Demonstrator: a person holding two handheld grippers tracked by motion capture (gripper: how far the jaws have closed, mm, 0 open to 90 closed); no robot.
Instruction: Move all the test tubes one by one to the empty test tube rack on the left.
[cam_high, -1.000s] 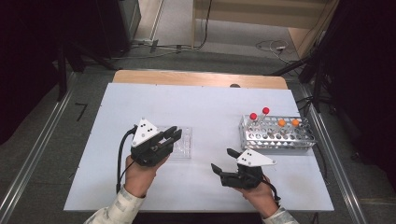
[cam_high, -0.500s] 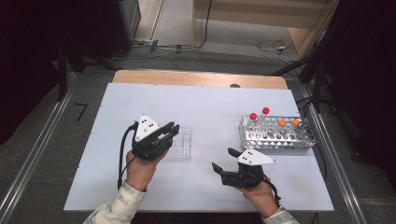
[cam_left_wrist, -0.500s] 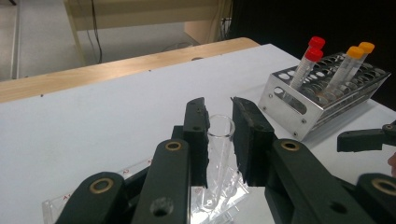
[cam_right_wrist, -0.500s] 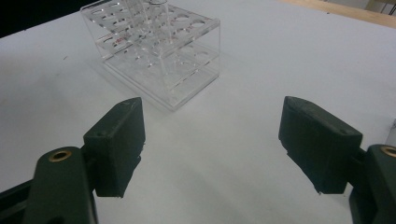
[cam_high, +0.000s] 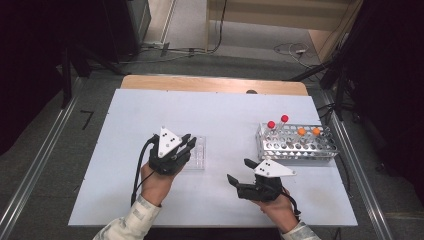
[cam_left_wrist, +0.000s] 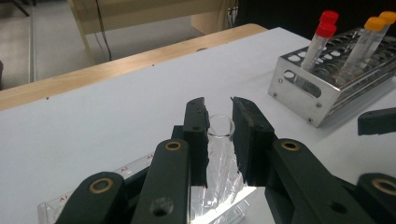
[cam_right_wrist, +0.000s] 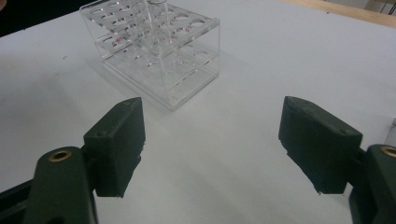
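Meanwhile my left gripper (cam_left_wrist: 219, 135) had edged up-frame over the clear rack (cam_high: 196, 151), jaws closed around a clear tube (cam_left_wrist: 220, 128) standing in it. My right gripper (cam_right_wrist: 212, 135) stayed lower right, jaws wide apart, empty. Capped tubes (cam_high: 277, 121) stood in the metal rack (cam_high: 296, 146).

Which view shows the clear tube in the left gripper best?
The left gripper view: the clear tube stands between the left gripper's jaws, open rim visible. The right gripper view catches its lower part in the acrylic rack. In the high view the gripper covers it.
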